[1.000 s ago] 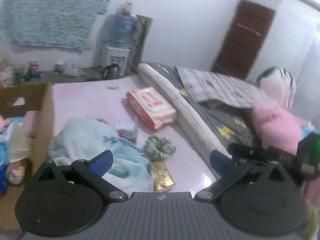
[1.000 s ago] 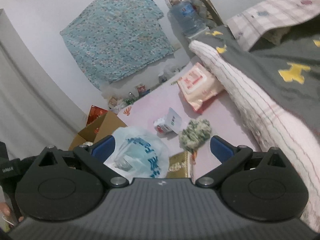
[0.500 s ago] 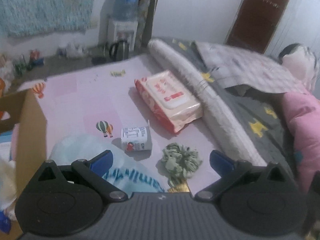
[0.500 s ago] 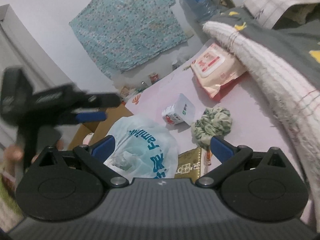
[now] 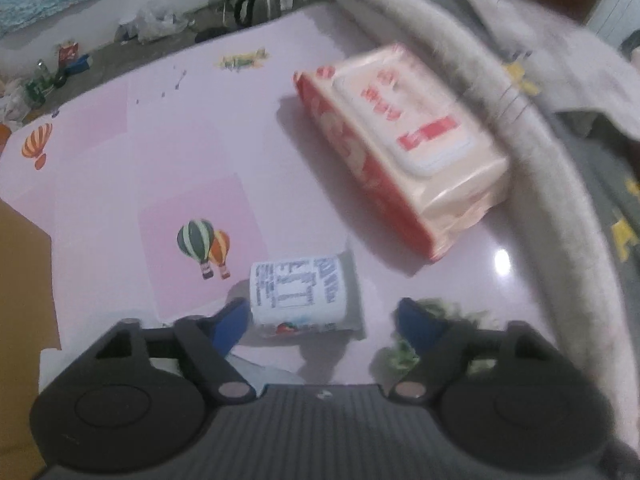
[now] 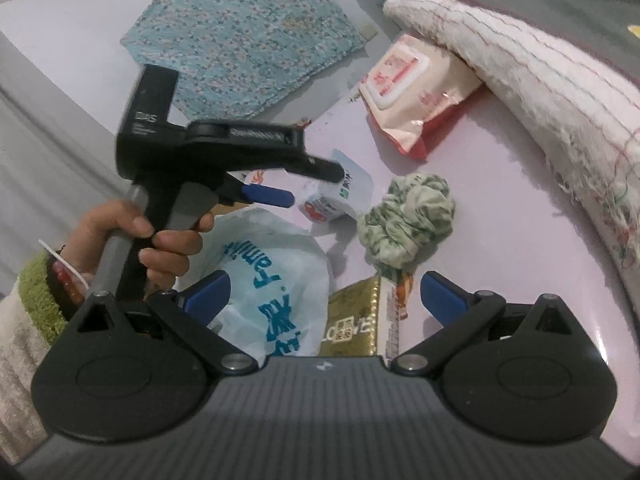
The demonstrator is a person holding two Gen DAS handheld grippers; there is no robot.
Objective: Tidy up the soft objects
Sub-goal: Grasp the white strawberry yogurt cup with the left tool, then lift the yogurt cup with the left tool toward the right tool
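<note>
a pale pink mat (image 5: 172, 168) printed with hot-air balloons covers the surface, and a rolled white blanket (image 6: 532, 80) runs along its far edge with a grey star-print cover (image 6: 580, 12) over it. a blue floral cloth (image 6: 244, 28) hangs on the wall behind. a peach and red pack of wet wipes (image 5: 400, 140) lies flat just beside the rolled blanket. a white plastic bag with blue lettering (image 6: 272, 280) sits near the right gripper (image 6: 324, 292), whose jaws stand wide with nothing between them, over the bag and a gold box (image 6: 356, 324). the left gripper (image 5: 320, 316), held in a hand (image 6: 160, 240), points steeply down over a small white tissue packet (image 5: 298, 296); its jaws are closing, the packet between the blue pads (image 5: 230, 324) but not yet pressed. a green scrunchie (image 6: 408, 220) lies on the mat just beside the packet, close to the gold box, partly under the left gripper's other finger.
</note>
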